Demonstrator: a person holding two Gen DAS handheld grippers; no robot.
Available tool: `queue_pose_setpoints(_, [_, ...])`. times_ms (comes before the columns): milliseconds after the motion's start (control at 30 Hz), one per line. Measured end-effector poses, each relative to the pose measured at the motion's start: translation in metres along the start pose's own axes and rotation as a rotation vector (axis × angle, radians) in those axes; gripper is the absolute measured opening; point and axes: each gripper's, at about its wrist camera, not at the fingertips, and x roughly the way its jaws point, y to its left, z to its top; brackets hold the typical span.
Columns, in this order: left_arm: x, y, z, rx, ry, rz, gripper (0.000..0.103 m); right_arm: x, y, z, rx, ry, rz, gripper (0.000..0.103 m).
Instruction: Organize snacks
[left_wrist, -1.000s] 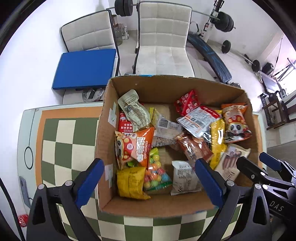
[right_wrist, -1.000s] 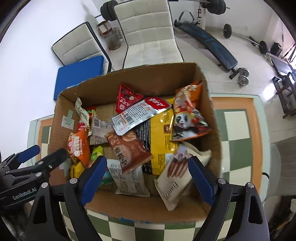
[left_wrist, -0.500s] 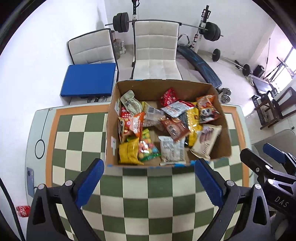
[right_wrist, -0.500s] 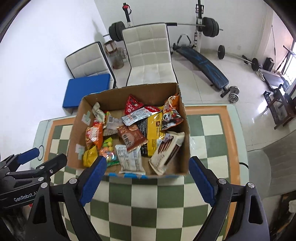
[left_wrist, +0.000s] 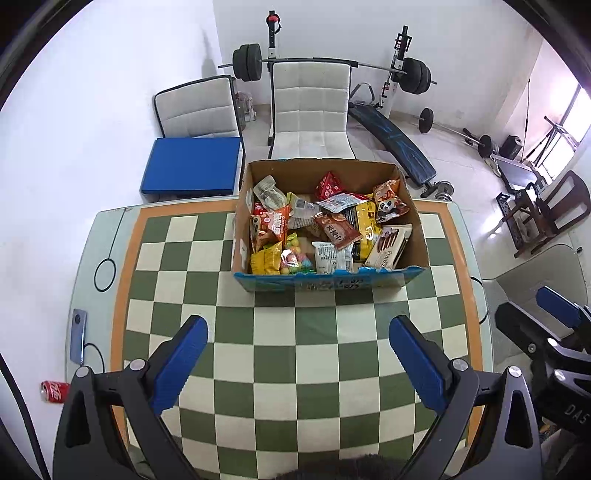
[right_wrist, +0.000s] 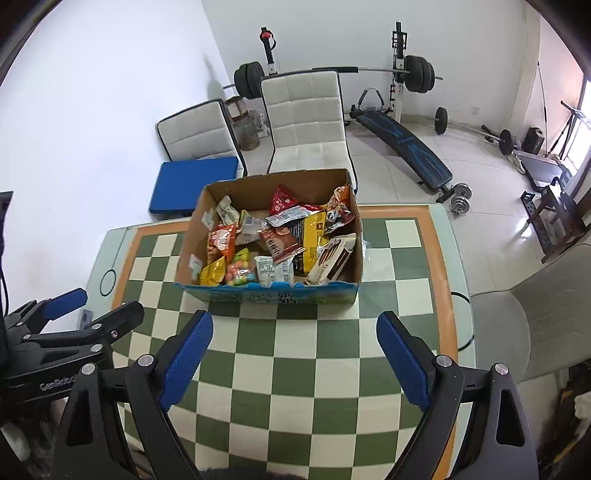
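Note:
An open cardboard box (left_wrist: 332, 282) (right_wrist: 273, 295) stands at the far middle of the green-and-white checkered table (left_wrist: 295, 373) (right_wrist: 295, 369). It holds several snack packets: an orange bag (left_wrist: 271, 225), a yellow bag (left_wrist: 264, 258), a brown packet (left_wrist: 338, 230), a panda bag (left_wrist: 389, 205) and a wafer box (left_wrist: 389, 245). My left gripper (left_wrist: 295, 358) is open and empty, well back from the box over the near table. My right gripper (right_wrist: 295, 354) is open and empty too, beside it on the right.
Two white chairs (left_wrist: 312, 110) (left_wrist: 199, 114) and a blue pad (left_wrist: 192, 168) stand behind the table. Gym weights and a bench (left_wrist: 391, 144) lie beyond. A phone (left_wrist: 78, 334) lies at the table's left edge; a red can (left_wrist: 54, 390) lies on the floor.
Both grippers have pulled back and up from right over the box. The box now looks small and far, with much checkered table between it and the open jaws.

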Motion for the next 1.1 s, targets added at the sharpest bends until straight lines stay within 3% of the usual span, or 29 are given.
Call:
queue_pose_setpoints(200, [-0.028, 0.008, -0.013, -0.052, -0.008, 0.004, 0.101, -0.041, 0.003, -0.019, 0.009, -0.024, 0.017, 0.092])
queue_pose_setpoints(500, [-0.061, 0.007, -0.019, -0.045, -0.055, -0.006, 0.101, -0.080, 0.007, -0.032, 0.012, -0.045, 0.012, 0.093])
queue_pose_setpoints(1100, [-0.043, 0.009, -0.006, -0.044, -0.125, 0.027, 0.101, -0.078, 0.004, -0.014, 0.015, -0.137, -0.086, 0.093])
